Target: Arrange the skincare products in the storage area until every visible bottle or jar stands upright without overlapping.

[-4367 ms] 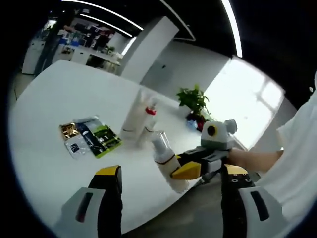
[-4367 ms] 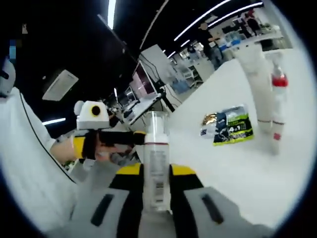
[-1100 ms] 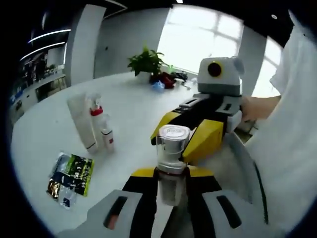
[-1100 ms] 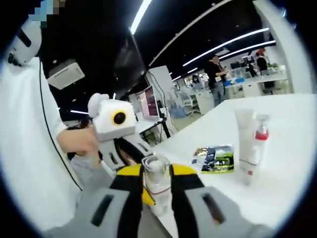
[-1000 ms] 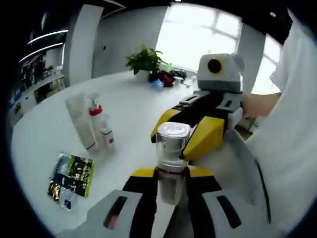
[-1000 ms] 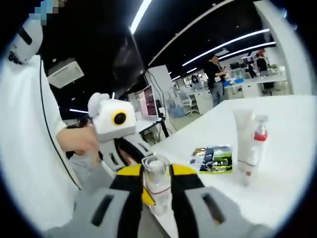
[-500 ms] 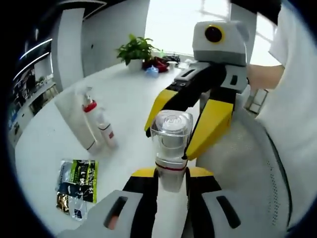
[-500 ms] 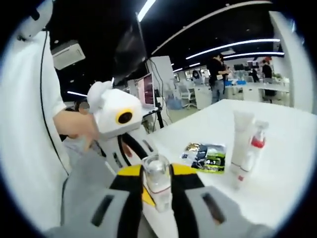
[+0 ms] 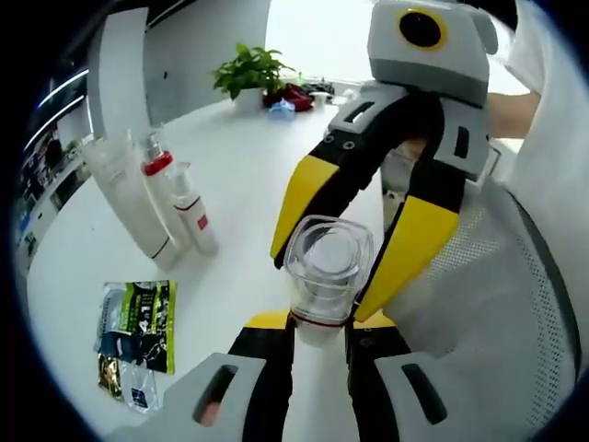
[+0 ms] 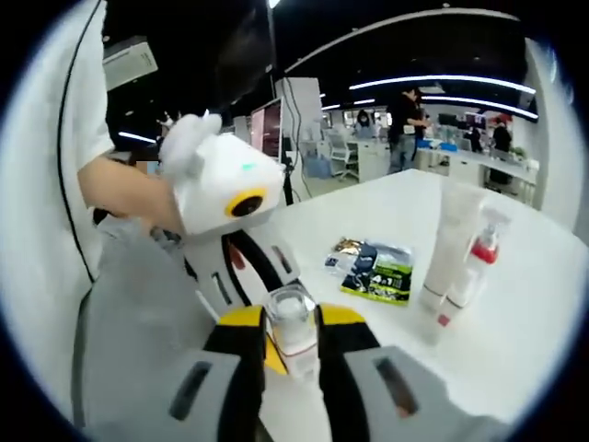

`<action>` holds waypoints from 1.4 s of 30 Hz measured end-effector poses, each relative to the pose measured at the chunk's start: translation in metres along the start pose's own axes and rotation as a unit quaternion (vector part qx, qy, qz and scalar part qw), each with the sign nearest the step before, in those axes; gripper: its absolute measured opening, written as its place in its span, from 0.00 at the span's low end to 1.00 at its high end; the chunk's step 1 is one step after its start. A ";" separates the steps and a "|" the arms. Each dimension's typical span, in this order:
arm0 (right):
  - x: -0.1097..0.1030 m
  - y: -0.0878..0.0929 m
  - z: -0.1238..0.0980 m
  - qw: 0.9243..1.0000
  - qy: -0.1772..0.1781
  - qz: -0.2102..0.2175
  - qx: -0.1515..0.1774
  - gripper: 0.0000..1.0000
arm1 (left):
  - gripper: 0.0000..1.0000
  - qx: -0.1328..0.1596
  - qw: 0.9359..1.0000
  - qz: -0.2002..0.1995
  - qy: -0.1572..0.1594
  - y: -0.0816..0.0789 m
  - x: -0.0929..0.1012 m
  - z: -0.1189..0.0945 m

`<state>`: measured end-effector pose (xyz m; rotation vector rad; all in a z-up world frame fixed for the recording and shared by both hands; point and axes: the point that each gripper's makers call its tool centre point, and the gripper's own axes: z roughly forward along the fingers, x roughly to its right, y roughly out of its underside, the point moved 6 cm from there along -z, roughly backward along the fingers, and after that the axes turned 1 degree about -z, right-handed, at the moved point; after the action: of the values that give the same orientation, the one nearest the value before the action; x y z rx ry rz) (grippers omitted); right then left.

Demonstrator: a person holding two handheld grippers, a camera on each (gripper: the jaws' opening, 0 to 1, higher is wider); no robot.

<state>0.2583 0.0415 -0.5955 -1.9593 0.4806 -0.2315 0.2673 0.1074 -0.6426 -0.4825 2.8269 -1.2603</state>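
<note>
A white bottle with a clear cap [image 9: 327, 272] and a red ring under the cap stands between both grippers. My left gripper [image 9: 318, 327] is shut on its body, below the cap. My right gripper [image 9: 354, 235] reaches in from the upper right, its yellow jaws pressed against either side of the cap. In the right gripper view the same bottle [image 10: 293, 331] sits between that gripper's jaws [image 10: 293, 322], with the left gripper [image 10: 241, 253] right behind it. A white tube [image 9: 120, 193], a red-collared spray bottle [image 9: 158, 189] and a small white bottle [image 9: 195, 219] stand upright together on the white table [image 9: 239, 157].
A pile of sachet packets [image 9: 136, 327] lies flat on the table near the front left, also seen as the packets [image 10: 373, 267] beside the tube [image 10: 453, 244]. A potted plant [image 9: 250, 74] stands at the table's far edge. Grey mesh [image 9: 497, 304] lies to the right. People stand far off [image 10: 405, 129].
Both grippers have stayed on the bottle. The right gripper has come closer and higher in the left gripper view, and both views have tilted further down onto the table.
</note>
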 end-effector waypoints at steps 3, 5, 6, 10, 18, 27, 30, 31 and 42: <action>0.003 0.003 0.003 1.000 0.004 -0.003 -0.005 0.20 | 0.17 -0.001 1.000 0.001 0.001 0.002 -0.004 0.003; 0.006 0.004 0.004 1.000 0.006 -0.002 -0.007 0.20 | 0.17 -0.002 1.000 -0.001 0.001 0.003 -0.007 0.005; 0.008 0.005 0.005 1.000 0.008 -0.003 -0.008 0.20 | 0.17 -0.002 1.000 0.000 0.000 0.003 -0.008 0.007; 0.012 0.008 0.006 1.000 0.012 -0.004 -0.012 0.20 | 0.17 -0.007 1.000 0.005 0.000 0.003 -0.012 0.011; 0.023 0.014 0.008 1.000 0.021 0.003 -0.016 0.20 | 0.17 -0.018 1.000 0.016 0.004 0.001 -0.021 0.021; 0.036 0.017 0.010 0.999 0.033 0.006 -0.017 0.21 | 0.17 -0.025 0.999 0.028 0.006 -0.002 -0.034 0.029; 0.040 0.017 0.010 0.999 0.037 0.007 -0.015 0.22 | 0.17 -0.021 0.999 0.026 0.006 -0.004 -0.038 0.030; 0.043 0.017 0.009 0.999 0.043 0.010 -0.015 0.24 | 0.17 -0.020 0.999 0.027 0.005 -0.004 -0.039 0.030; 0.063 0.032 -0.020 0.996 0.081 0.042 -0.023 0.39 | 0.17 -0.015 0.999 0.033 0.007 -0.010 -0.053 0.034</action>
<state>0.3005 -0.0138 -0.6192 -1.9688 0.6784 -0.3285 0.3248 0.0908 -0.6643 -0.3800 2.8510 -1.2158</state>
